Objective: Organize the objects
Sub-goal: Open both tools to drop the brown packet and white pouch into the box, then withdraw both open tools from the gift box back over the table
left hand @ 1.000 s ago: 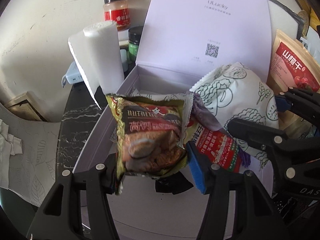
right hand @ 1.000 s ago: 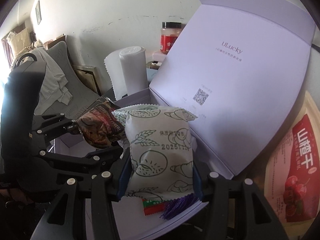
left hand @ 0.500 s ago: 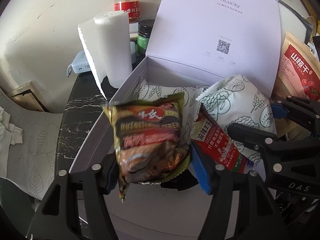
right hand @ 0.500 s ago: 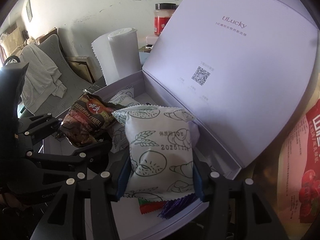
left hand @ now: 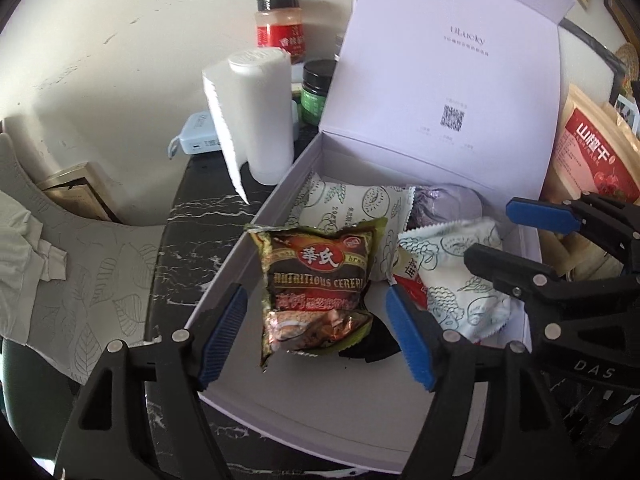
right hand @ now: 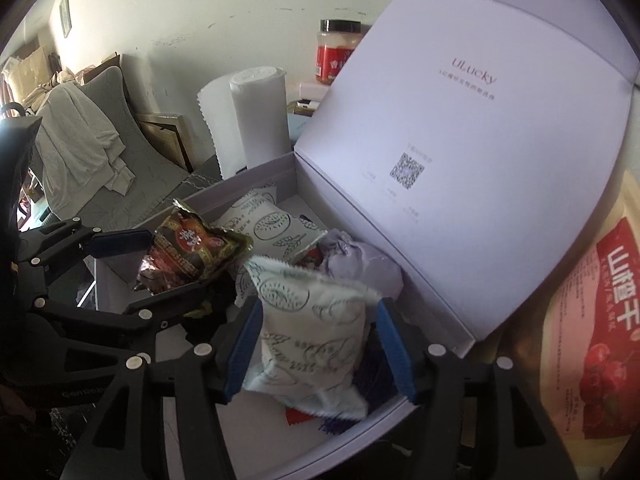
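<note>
Between your left claw's point(left hand: 316, 332) blue pads sits the cereal packet point(left hand: 316, 284), and those pads stand wide of it on both sides, touching nothing. The packet rests inside the box point(left hand: 224, 276), near its left wall, with its long axis running straight away from you along the claw's line. Its lower end leans over a dark item on the box floor.

Your right claw point(right hand: 320, 344) is also spread. The white pouch point(right hand: 316, 328) stands between its pads, and you cannot tell from either view whether a pad touches it; the pouch looks blurred, as if loose. It lies at the box's near right corner, over a red packet point(left hand: 408, 284) and beside a purple wrapper point(right hand: 360, 260).

Both packets appear to be in the box already, each dead ahead of its own claw. A straight pull back should clear the pads, the left one minding the box's left wall.
</note>
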A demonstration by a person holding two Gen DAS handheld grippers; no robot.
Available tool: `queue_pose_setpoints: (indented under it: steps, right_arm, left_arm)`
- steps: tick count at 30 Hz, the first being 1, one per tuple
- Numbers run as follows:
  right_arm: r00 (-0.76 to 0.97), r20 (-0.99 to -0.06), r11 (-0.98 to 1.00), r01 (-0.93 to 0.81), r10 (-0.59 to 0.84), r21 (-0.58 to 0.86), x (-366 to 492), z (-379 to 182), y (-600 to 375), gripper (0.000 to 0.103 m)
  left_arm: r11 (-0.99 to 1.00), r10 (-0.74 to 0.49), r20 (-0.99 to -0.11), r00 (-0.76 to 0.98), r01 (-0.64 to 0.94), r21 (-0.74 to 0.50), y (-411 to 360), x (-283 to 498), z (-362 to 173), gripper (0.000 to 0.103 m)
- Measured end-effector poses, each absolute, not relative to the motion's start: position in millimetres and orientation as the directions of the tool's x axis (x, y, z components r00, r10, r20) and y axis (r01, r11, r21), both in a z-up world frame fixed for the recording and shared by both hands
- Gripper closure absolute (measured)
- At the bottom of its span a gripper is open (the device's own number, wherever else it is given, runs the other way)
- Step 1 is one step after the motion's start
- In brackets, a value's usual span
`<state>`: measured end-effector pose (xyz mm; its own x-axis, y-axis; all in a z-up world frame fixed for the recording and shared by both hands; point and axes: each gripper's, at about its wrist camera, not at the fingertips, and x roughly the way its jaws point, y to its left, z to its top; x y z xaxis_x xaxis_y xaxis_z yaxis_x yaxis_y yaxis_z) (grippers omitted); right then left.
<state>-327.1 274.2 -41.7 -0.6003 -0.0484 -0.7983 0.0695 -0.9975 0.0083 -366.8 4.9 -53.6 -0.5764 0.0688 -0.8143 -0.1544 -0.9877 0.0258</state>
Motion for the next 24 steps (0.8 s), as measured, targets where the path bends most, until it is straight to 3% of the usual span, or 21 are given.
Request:
queue_pose_setpoints:
  steps: [24]
  right_arm:
    - [-0.743,-0.664,-0.992,0.126,-0.076,-0.029,-273.4,40.6,253.5,0.042]
  left_arm:
    - [-0.992,0.008,-0.710,-0.704,-0.093,0.081,-1.5,-290.0,40.0,0.023]
